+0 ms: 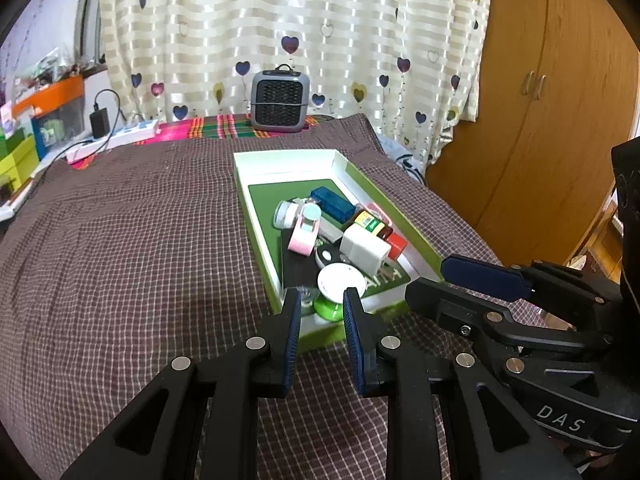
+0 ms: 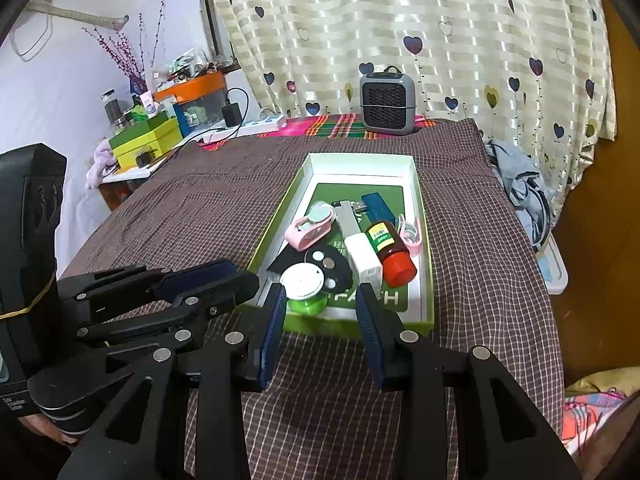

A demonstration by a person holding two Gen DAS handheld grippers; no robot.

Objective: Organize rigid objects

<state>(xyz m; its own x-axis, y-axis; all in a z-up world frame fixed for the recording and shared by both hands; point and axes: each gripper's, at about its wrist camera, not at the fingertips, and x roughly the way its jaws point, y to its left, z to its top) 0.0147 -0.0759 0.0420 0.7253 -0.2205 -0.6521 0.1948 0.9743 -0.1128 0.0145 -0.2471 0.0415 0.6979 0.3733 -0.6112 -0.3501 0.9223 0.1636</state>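
- The left claw (image 1: 322,300) hovers low over the checked cloth (image 1: 140,260) covering the surface, its jaws parted with nothing between them, pointing at the near end of the green-and-white tray (image 1: 362,184).
- The right claw (image 2: 322,300) sits just beside it, level and aimed at the same near end of the tray (image 2: 420,216), its jaws spread wide and holding nothing.
- In the right wrist view the left claw (image 2: 208,280) lies close alongside on the left, its tips at the tray's near corner.
- All the rigid objects lie piled in the tray: a round white-lidded green container (image 1: 340,284) nearest the claws, a white charger plug (image 1: 364,250), a red-capped brown bottle (image 2: 394,252), a blue rectangular case (image 1: 334,204), and a pink clip-like holder (image 1: 306,236).
- A small grey fan heater (image 1: 280,100) stands at the far edge of the surface, before the heart-patterned curtain (image 1: 300,20).
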